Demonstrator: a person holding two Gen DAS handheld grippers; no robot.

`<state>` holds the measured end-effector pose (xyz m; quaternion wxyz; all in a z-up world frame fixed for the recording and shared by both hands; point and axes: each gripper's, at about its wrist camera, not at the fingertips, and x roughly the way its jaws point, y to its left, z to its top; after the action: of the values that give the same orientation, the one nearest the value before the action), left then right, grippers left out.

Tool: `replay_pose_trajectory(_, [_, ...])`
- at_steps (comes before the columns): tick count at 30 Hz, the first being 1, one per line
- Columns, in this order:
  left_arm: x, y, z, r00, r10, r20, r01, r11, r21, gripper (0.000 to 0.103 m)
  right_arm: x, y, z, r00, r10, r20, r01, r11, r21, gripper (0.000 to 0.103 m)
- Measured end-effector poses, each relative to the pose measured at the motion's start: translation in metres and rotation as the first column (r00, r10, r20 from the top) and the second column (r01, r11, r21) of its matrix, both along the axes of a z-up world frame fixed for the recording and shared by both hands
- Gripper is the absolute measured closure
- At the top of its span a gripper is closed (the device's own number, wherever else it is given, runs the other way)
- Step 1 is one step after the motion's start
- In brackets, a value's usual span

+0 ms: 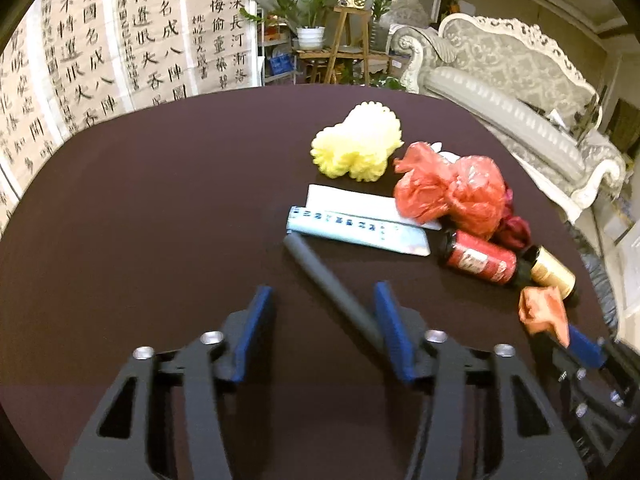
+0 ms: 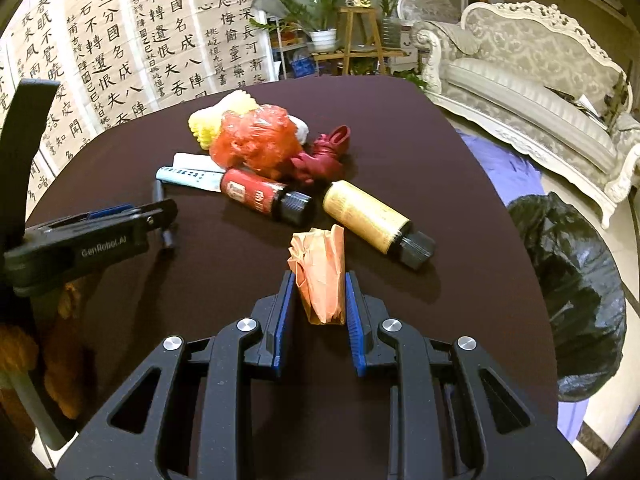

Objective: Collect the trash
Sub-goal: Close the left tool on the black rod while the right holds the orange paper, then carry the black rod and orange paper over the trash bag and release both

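My right gripper (image 2: 319,276) is shut on a crumpled orange paper (image 2: 322,276), held just above the dark table (image 2: 460,240). My left gripper (image 1: 323,292) is open over a dark grey pen (image 1: 320,276) that lies slanted between its fingers and touches the right one. Beyond the pen lie a light blue packet (image 1: 356,232), a white paper (image 1: 348,200), a yellow foam net (image 1: 356,148), a red plastic bag (image 1: 448,188), a red bottle (image 1: 480,260) and a gold bottle (image 1: 554,272). The left wrist view shows the right gripper (image 1: 560,332) with the orange paper (image 1: 544,312) at lower right.
A black trash bag (image 2: 572,292) stands open on the floor right of the table. A dark red crumpled piece (image 2: 324,156) lies behind the bottles. A pale sofa (image 2: 540,92) is at the right, with calligraphy sheets (image 2: 120,40) and plants (image 2: 332,8) behind.
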<state>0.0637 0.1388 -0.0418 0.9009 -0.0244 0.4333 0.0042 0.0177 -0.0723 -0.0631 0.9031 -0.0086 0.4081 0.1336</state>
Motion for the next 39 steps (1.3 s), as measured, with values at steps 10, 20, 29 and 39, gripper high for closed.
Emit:
replay_pose_trajectory(10, [-0.021,0.003,0.000,0.999,-0.041,0.021,0.041,0.999,-0.009,0.090,0.002,0.007,0.000,1.000,0.002,0.002,-0.002,1.000,-0.015,0.079])
replay_pose_trajectory(20, [-0.032,0.007,0.004,0.998,-0.051,0.042,0.053,0.997,-0.055,0.091,-0.007,0.005,0.000,1.000,-0.004,0.011,0.004,1.000,0.006,0.080])
replay_pose_trajectory(29, [-0.053,-0.010,0.016,0.990,-0.112,0.091,0.119,0.990,-0.081,0.091,-0.030,-0.015,0.021,0.996,-0.049,0.078,0.047,0.998,0.033,0.080])
replay_pose_trajectory(39, [-0.057,-0.073,0.038,0.951,-0.257,0.175,0.276,0.956,-0.098,0.091,-0.037,-0.083,0.045,0.956,-0.237,0.173,0.235,0.972,0.031,0.080])
